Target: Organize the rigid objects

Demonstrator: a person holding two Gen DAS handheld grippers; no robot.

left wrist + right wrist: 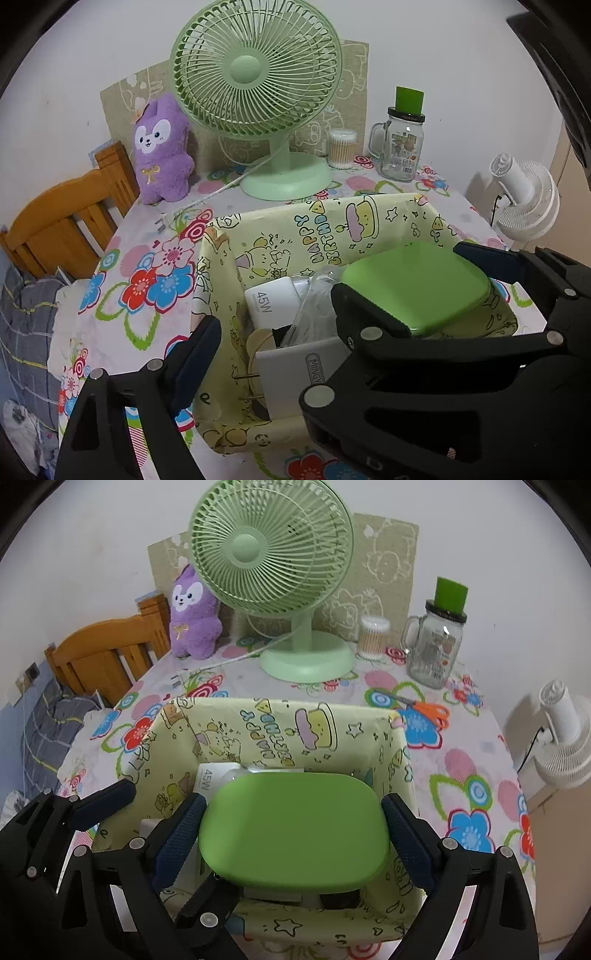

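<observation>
While the green rounded-rectangular case (293,829) sits pinched between the blue pads (181,834) of the right gripper (293,834), it hangs tilted over the open top of the yellow "Happy Birthday" printed box (258,720), toward the box's right wall. Inside the box, beneath and left of the case, lie a white 45W charger (271,301), a clear plastic piece (314,314), a white block marked MINGY (291,373) and a round wooden item (260,343) against the near wall. The left gripper (277,325) is spread wide, one finger outside the box's left wall and the other inside it, close to the case; it holds nothing.

That box stands at the near middle of the table, on a flower-patterned cloth (472,775). Orange-handled scissors (428,709) lie just beyond the box's far right corner. Along the far edge stand a purple plush toy (194,616) at the left, a green desk fan (273,572) in the middle, a tub of cotton swabs (373,637) beside its base, and a glass mug jar with a green cap (436,646) at the right. A white fan (565,734) stands off the table's right edge, and a wooden bed frame (103,653) off its left.
</observation>
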